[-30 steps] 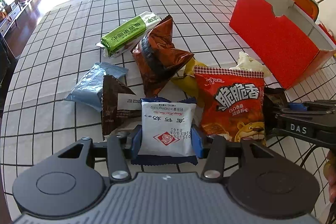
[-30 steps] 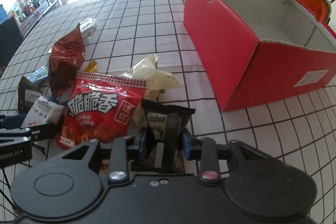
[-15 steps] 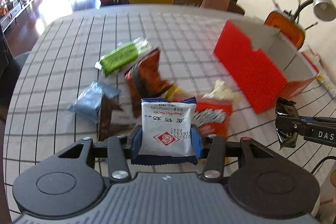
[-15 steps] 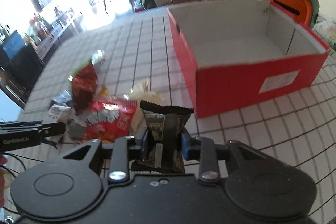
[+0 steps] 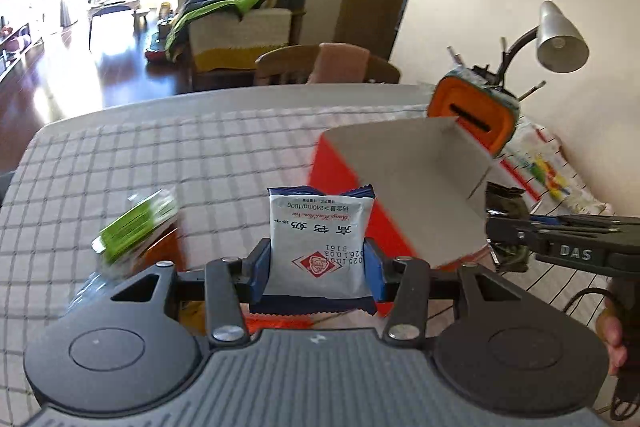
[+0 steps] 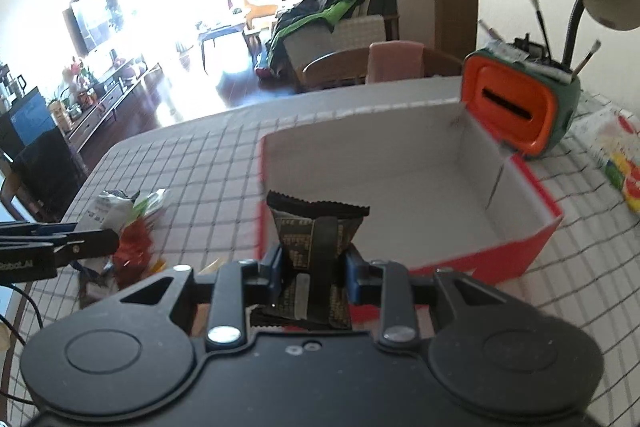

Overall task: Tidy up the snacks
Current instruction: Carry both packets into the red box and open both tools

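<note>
While the left claw [image 5: 318,269] clamps a white packet [image 5: 318,241], the right claw [image 6: 314,273] pinches a dark packet [image 6: 316,251] beside the red box [image 6: 536,239].

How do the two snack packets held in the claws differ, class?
The white packet has blue sealed ends and a red diamond logo; the black packet is dark with a centre seam. The white one looks flat, the black one pinched narrow. Each is clamped upright in a claw.

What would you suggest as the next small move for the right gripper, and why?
Probably ease the right gripper forward over the red box before opening. Its jaws clamp the dark snack packet at the near wall, and the box interior looks empty.
</note>
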A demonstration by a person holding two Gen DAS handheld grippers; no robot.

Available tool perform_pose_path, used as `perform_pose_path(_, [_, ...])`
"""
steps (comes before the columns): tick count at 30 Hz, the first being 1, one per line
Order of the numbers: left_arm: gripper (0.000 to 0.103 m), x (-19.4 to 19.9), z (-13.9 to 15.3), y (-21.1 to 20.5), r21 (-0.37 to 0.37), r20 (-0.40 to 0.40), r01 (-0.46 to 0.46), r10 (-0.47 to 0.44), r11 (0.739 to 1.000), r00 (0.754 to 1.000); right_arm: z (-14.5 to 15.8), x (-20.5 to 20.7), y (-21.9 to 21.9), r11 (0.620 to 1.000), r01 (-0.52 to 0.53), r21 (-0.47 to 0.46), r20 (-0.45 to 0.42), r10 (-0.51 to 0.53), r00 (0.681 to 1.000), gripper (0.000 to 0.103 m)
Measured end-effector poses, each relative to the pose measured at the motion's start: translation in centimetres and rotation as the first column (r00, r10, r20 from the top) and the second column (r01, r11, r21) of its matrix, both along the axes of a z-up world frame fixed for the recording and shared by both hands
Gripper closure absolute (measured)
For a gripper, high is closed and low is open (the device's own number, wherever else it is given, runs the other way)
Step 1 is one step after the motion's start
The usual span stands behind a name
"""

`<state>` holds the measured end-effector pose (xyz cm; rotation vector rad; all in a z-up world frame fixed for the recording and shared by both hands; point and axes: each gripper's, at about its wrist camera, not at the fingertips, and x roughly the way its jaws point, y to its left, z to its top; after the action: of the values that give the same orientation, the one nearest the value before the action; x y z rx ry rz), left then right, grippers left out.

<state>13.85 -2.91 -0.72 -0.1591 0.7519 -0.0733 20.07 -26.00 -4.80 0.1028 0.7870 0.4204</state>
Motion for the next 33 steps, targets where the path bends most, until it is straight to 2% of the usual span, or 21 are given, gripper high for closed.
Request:
perform_pose_path(7, [0.056, 5.0, 0.8, -5.7, 0.016, -0.005, 0.047, -0.046, 0.999, 0.999, -1.3, 4.6, -3.6, 1.000, -0.002, -0.019, -0.020, 0.002, 1.000, 0.073])
perform_pose_path(15, [0.056, 10.0, -1.5, -10.3, 0.048, -0.089, 0.078, -0.074, 0.996, 0.993, -3.7, 8.8, -6.5, 0.998, -0.035, -0.053, -0.075, 0.031, 0.997, 0.073])
perform_pose_path(23, [0.056, 14.0, -4.6, -13.1, 0.118, -0.174, 0.097, -0.075, 0.988, 0.982, -5.9, 12.0, -5.8, 0.990, -0.112, -0.090, -0.128, 0.101, 0.987, 0.073])
perform_pose_path(26, [0.056, 15.2, -5.4, -13.7, 0.136, -0.207, 0.109, -0.079, 0.985, 0.975, -7.2, 13.0, -4.9, 0.983, -0.150, -0.106, -0.177, 0.130, 0.976, 0.073])
perform_pose_path(33, [0.056, 17.0, -7.1, -14.6, 0.175, -0.281, 0.105, -0.053, 0.979, 0.958, -8.9, 13.7, -3.8, 0.969, -0.204, -0.137, -0.248, 0.166, 0.955, 0.073])
